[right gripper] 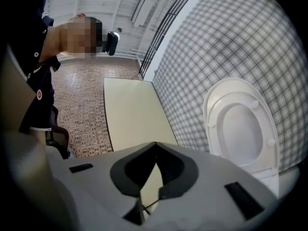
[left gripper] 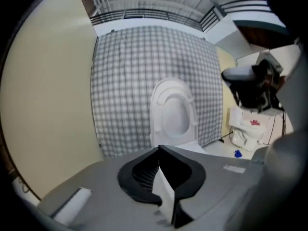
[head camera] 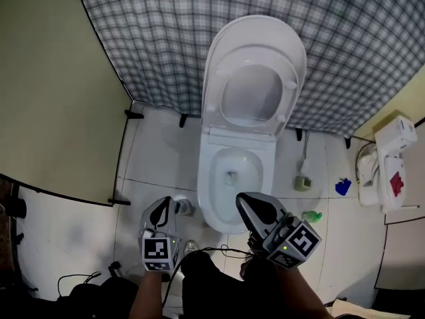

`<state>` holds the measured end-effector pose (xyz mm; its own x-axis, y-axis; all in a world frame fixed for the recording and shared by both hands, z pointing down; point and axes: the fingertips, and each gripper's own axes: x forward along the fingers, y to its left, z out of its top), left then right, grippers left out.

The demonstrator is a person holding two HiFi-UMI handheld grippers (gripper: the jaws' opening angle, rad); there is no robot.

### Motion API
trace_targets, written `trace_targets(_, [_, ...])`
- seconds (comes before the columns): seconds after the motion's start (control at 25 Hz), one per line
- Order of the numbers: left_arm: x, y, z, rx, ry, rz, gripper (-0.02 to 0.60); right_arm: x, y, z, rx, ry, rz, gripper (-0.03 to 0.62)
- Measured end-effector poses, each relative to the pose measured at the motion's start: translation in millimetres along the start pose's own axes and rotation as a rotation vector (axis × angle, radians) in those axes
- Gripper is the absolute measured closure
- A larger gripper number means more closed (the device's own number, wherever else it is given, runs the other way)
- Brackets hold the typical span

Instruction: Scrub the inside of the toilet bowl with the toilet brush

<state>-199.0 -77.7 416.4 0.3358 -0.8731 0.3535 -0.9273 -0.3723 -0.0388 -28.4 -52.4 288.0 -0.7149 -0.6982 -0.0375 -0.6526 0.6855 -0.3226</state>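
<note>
The left gripper (head camera: 165, 202) and right gripper (head camera: 242, 199) have grey moulded shells tapering to a point, with black pads lining the inner faces. Each carries a cube with black-and-white square markers and a small green light: left cube (head camera: 158, 252), right cube (head camera: 296, 242). A thin black cable (head camera: 222, 249) loops between them above dark clothing (head camera: 206, 278).

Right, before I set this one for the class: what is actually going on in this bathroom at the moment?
A person stands facing a white toilet with its lid and seat raised, one hand-held gripper in each hand. The left hand-held gripper and the right hand-held gripper are both shut and hold nothing. The toilet brush stands on the floor to the right of the bowl, untouched, so scrubbing has not begun.
</note>
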Motion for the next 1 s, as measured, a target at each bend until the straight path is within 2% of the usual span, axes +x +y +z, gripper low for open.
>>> trace_targets(0.12, [-22.6,-33.9,81.6,0.025,-0.120,-0.097,0.580,-9.7,14.3,32.3,-0.041,-0.018,0.000,0.594])
trace_targets(0.24, [-46.3,-66.8,153.0,0.014,-0.206,-0.197,0.580,-21.0,27.3,70.9,-0.078,-0.039,0.002,0.594])
trace_targets(0.36, [-62.5,-97.7,204.6,0.000,-0.232,-0.290,0.578,-38.9,28.4,107.1,-0.119,-0.071,-0.025,0.594])
trace_targets(0.48, [-71.9,-119.3,243.7,-0.039,-0.242,-0.339,0.580,-51.7,38.7,141.4,-0.159,-0.093,-0.022,0.594])
trace_targets(0.6, [-77.7,-138.6,273.3,-0.087,-0.242,-0.392,0.580,-63.5,51.5,174.8,-0.198,-0.135,-0.021,0.594])
trace_targets(0.72, [-92.7,-158.9,289.0,-0.111,-0.242,-0.427,0.580,-78.5,71.5,194.9,-0.228,-0.132,-0.014,0.592])
trace_targets(0.88, [-111.7,-186.3,311.9,-0.083,-0.264,-0.475,0.580,-100.4,92.5,223.8,-0.288,-0.148,-0.029,0.593])
trace_targets(1.0, [-137.4,-200.8,318.6,-0.088,-0.278,-0.465,0.580,-119.5,109.8,237.2,-0.310,-0.134,-0.021,0.593])
